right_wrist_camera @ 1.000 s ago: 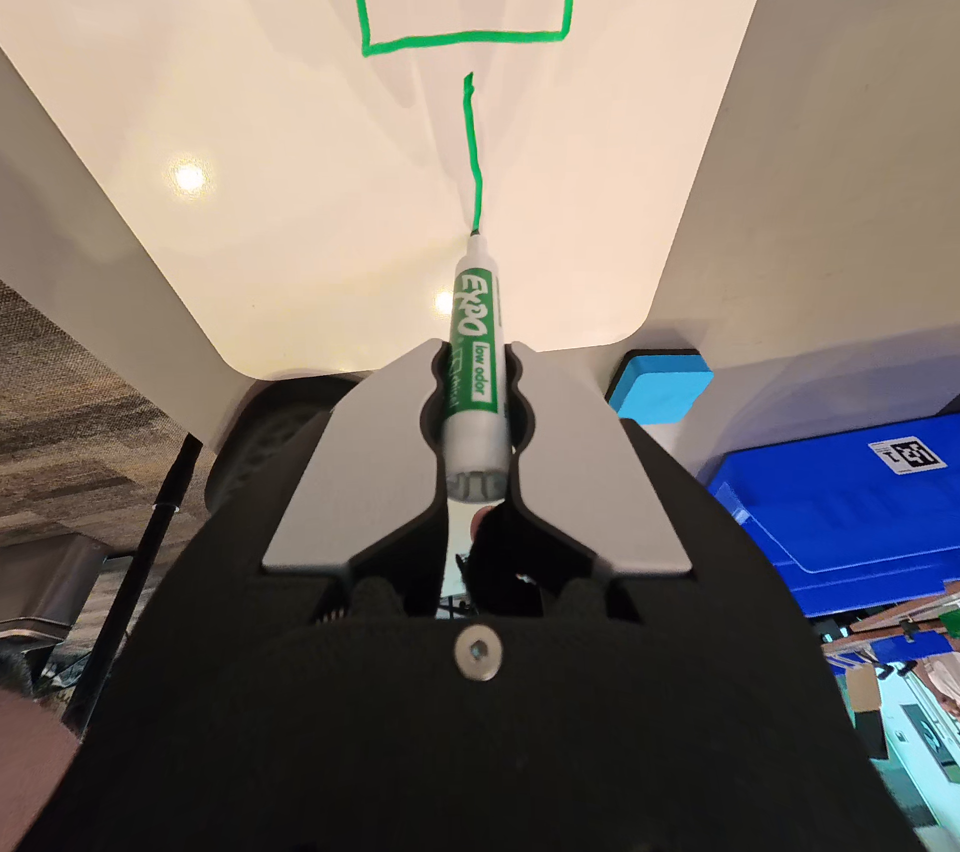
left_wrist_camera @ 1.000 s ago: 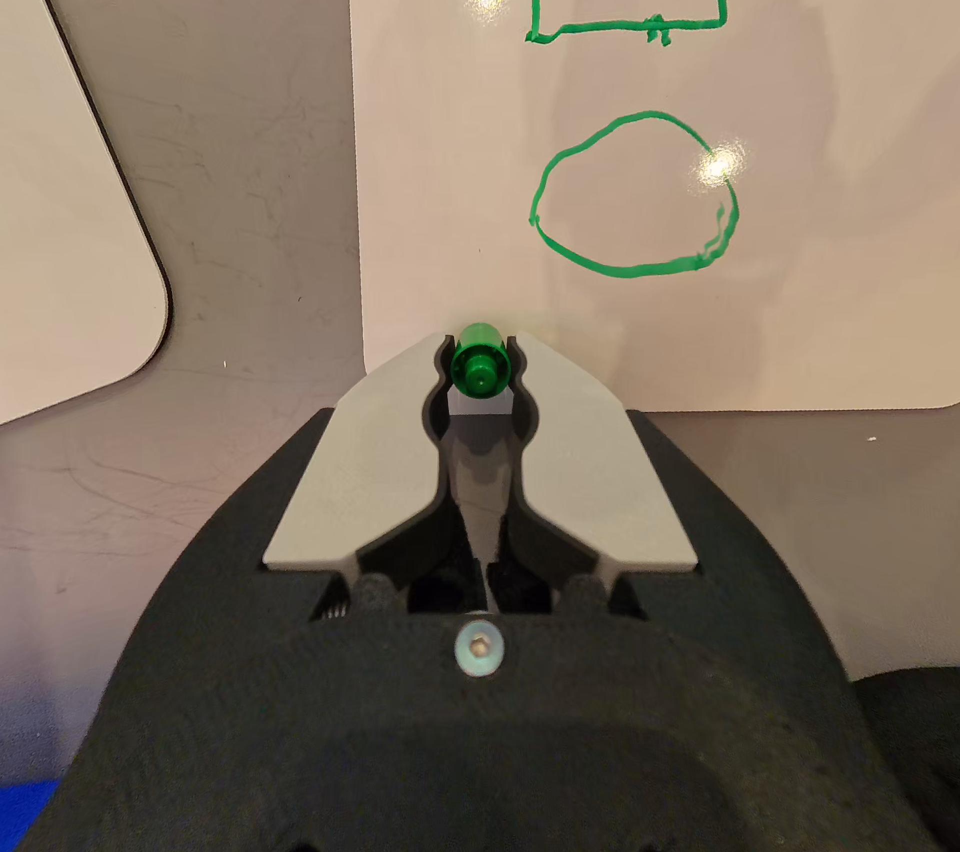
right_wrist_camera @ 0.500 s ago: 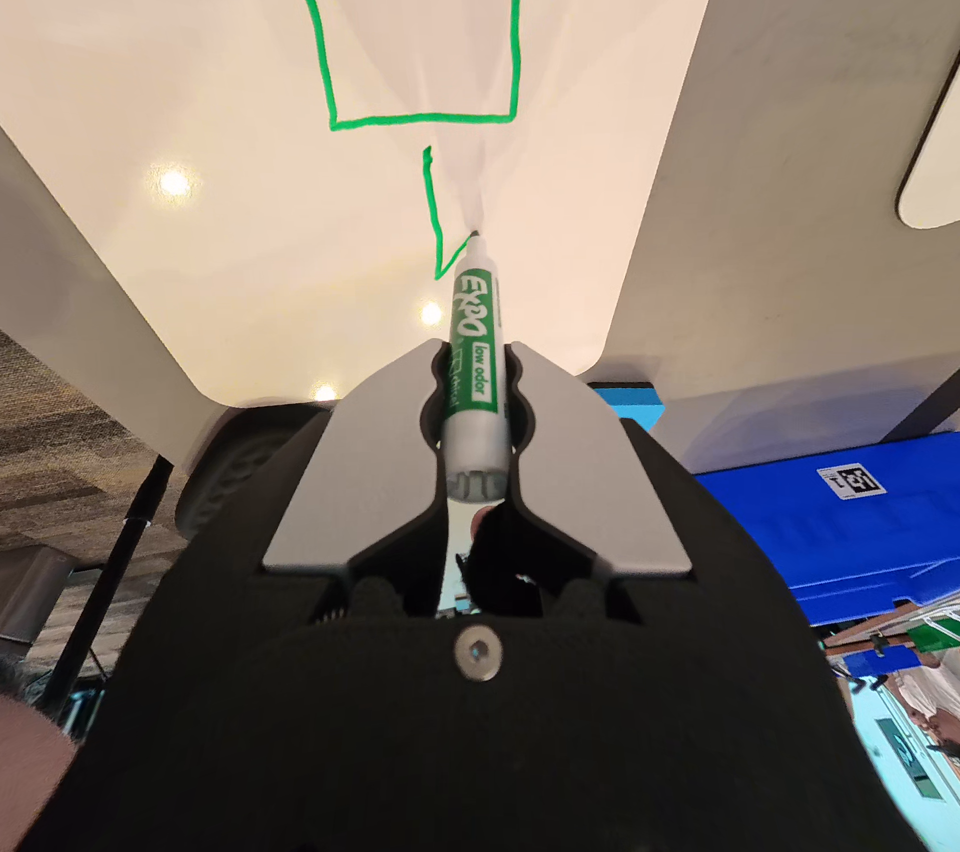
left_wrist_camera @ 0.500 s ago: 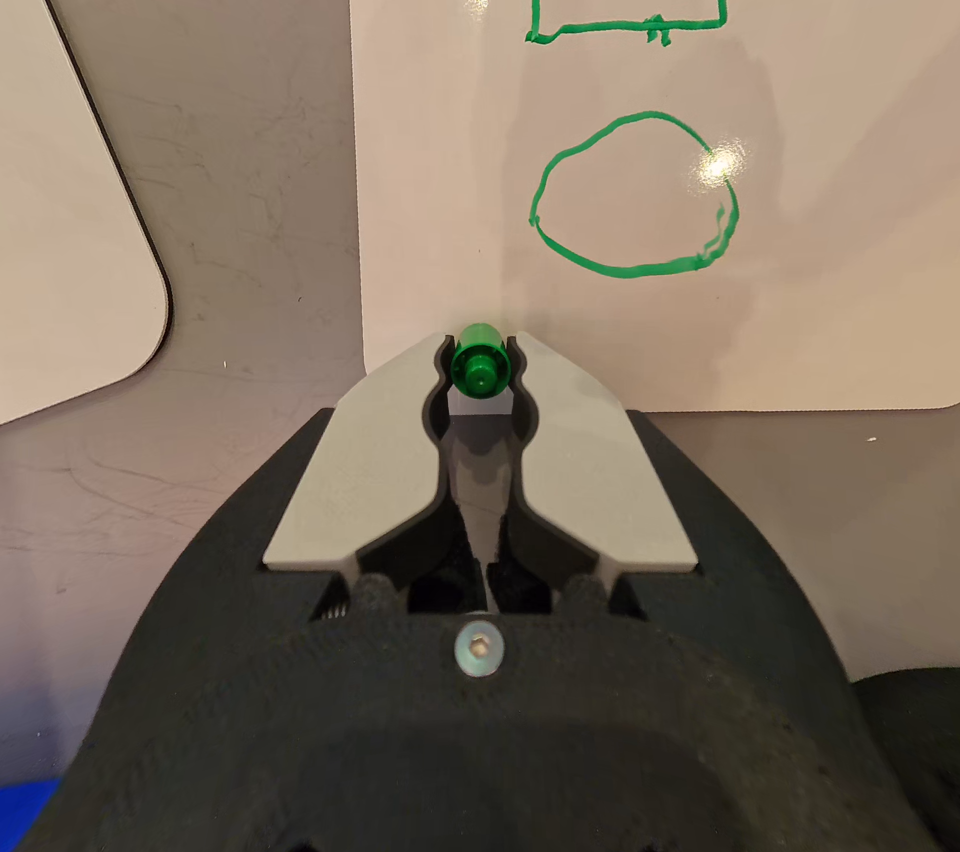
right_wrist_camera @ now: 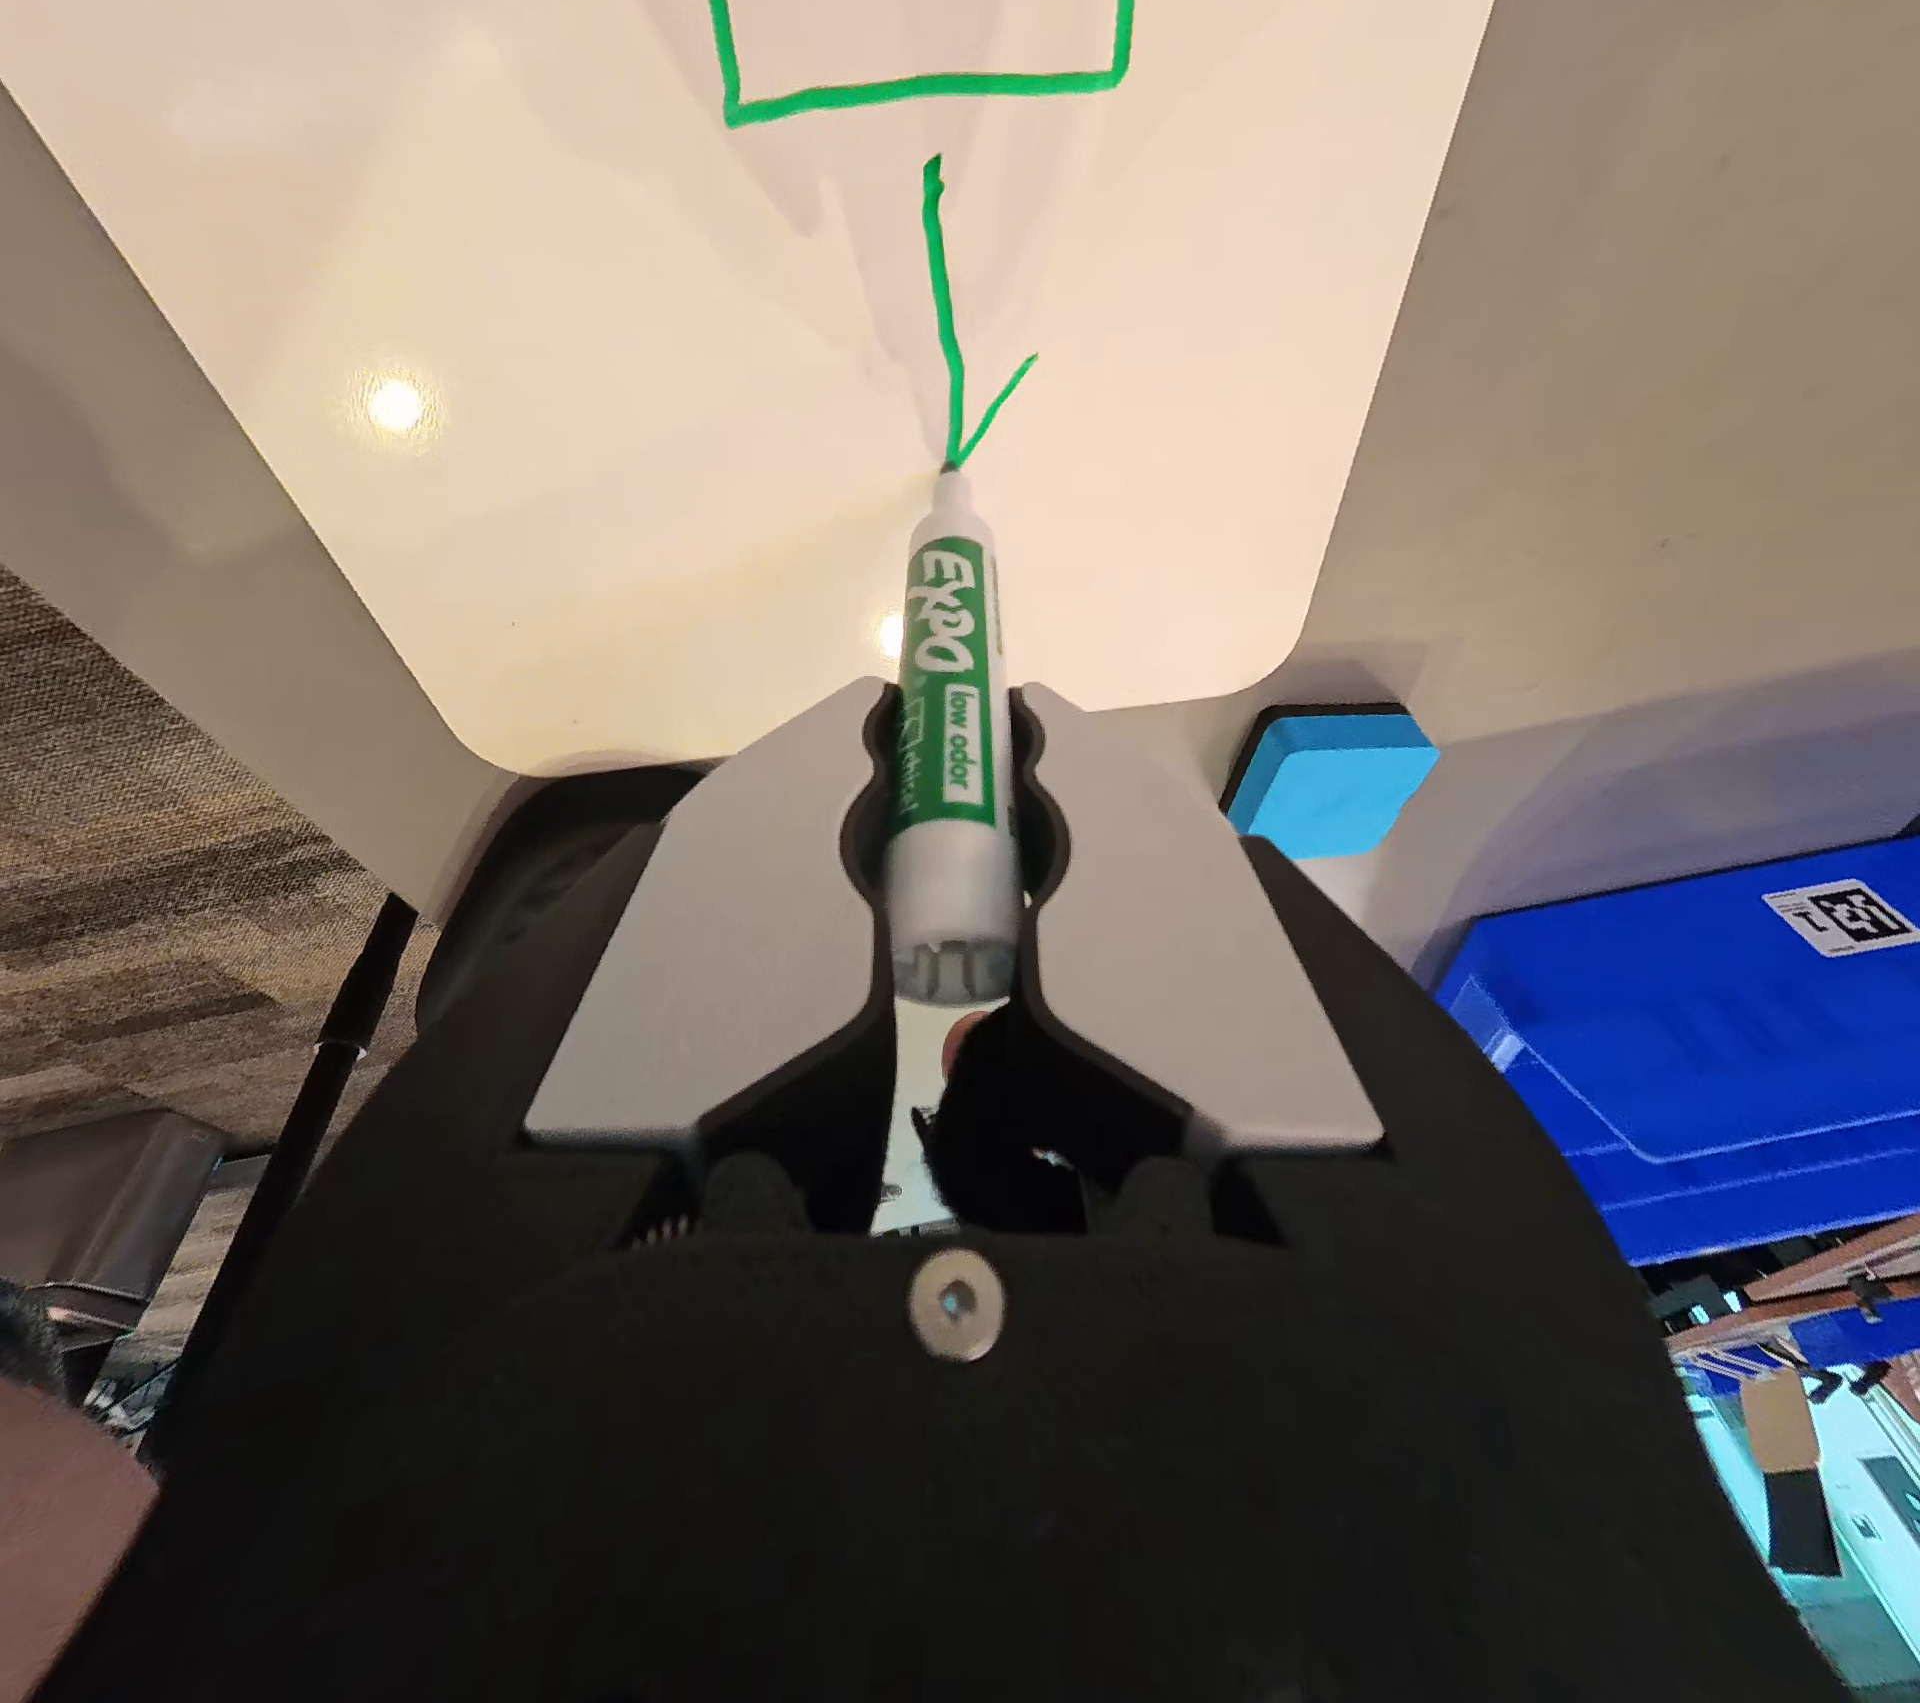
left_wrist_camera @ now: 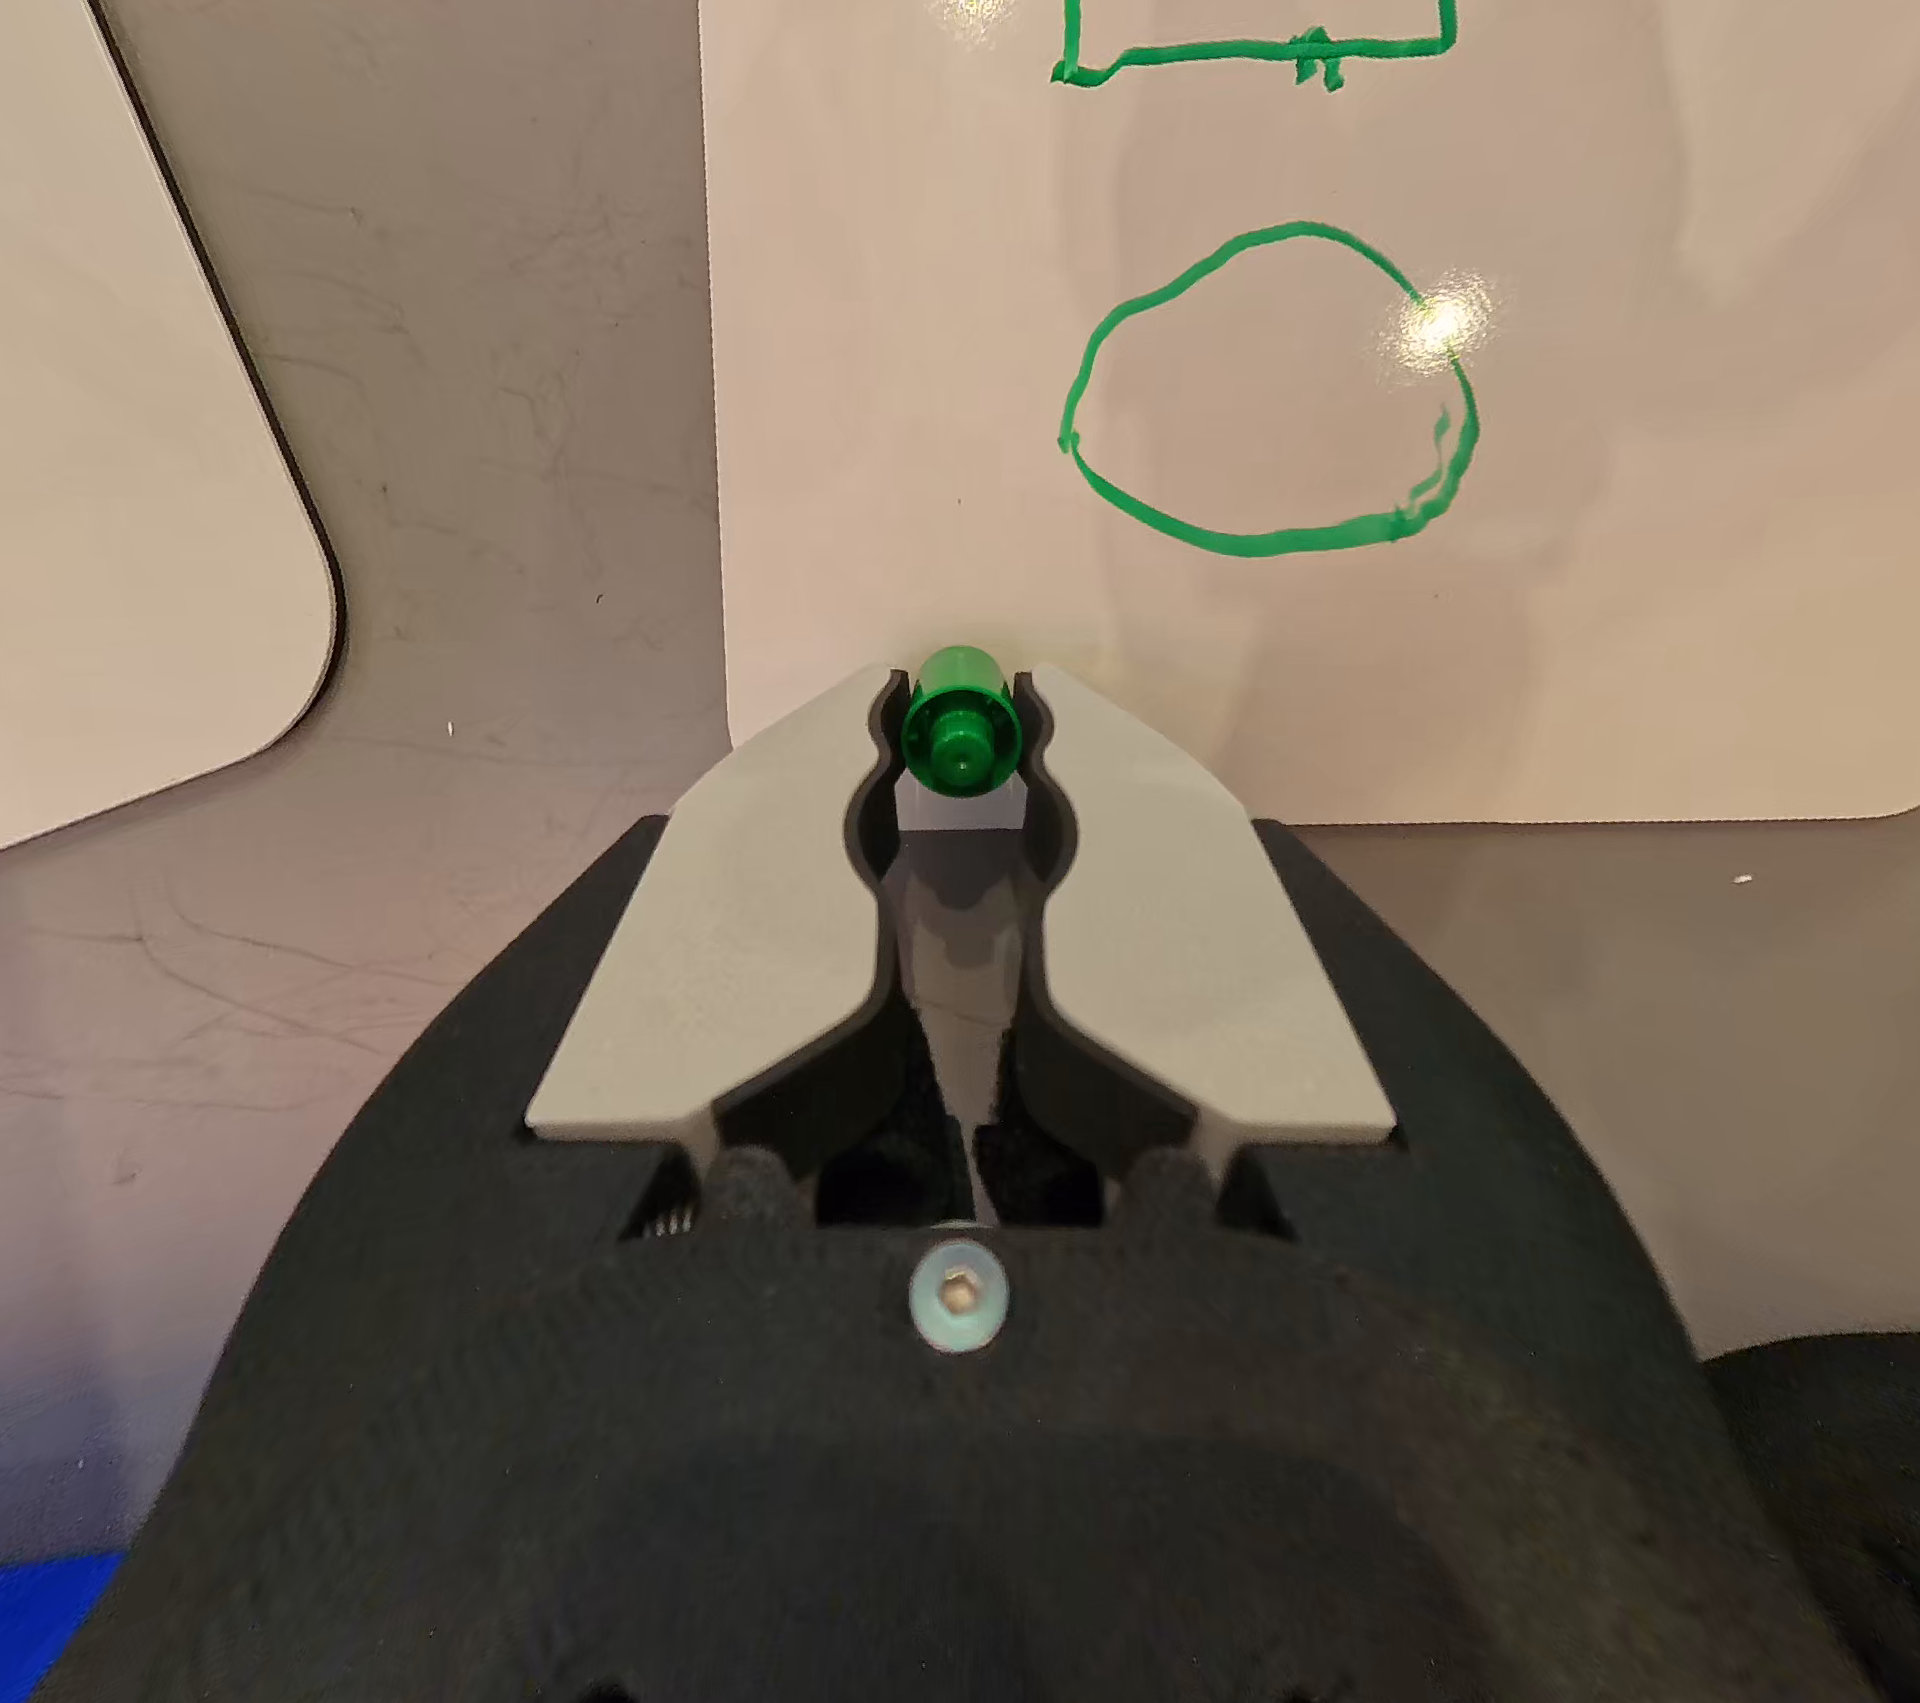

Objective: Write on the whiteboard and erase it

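The writing step is under way: the right gripper (right_wrist_camera: pixel 954 780) has its fingers clamped on the green marker (right_wrist_camera: pixel 948 697), tip touching the whiteboard (right_wrist_camera: pixel 520 199) just below the square (right_wrist_camera: pixel 925 90), while the left gripper (left_wrist_camera: pixel 958 734) grips the cap (left_wrist_camera: pixel 958 734); next, probably finishing this figure, then the blue eraser (right_wrist_camera: pixel 1330 786) near right.

Green square (left_wrist_camera: pixel 1252 55) cut off by top edge, blue eraser (right_wrist_camera: pixel 1330 780) partly behind claw finger
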Demonstrator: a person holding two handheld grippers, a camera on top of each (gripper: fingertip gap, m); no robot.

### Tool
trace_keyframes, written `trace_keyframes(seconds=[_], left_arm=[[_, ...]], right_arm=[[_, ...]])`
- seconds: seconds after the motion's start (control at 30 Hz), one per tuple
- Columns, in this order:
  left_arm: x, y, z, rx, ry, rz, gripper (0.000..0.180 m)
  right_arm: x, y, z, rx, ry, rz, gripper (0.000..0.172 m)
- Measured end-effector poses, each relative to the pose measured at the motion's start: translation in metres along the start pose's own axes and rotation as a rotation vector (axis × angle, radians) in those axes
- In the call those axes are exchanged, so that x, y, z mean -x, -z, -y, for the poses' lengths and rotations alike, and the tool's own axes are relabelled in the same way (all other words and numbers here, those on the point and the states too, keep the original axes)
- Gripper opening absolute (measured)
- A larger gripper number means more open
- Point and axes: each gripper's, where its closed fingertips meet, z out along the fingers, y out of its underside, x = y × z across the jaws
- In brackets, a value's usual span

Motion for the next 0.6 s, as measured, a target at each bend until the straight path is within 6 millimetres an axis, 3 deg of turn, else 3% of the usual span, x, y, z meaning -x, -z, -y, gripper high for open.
trace_keyframes(seconds=[0.17, 0.4, 0.6], left_arm=[[0.0, 0.0, 0.0, -0.001, 0.0, 0.0, 0.02], [0.0, 0.0, 0.0, 0.0, 0.0, 0.0, 0.02], [0.0, 0.0, 0.0, -0.002, 0.0, -0.002, 0.02]], right_arm=[[0.001, 0.0, 0.002, 0.001, 0.005, 0.006, 0.021], [0.015, 0.005, 0.021, -0.022, 0.063, 0.017, 0.021], [0.007, 0.012, 0.013, -0.039, 0.025, -0.01, 0.021]])
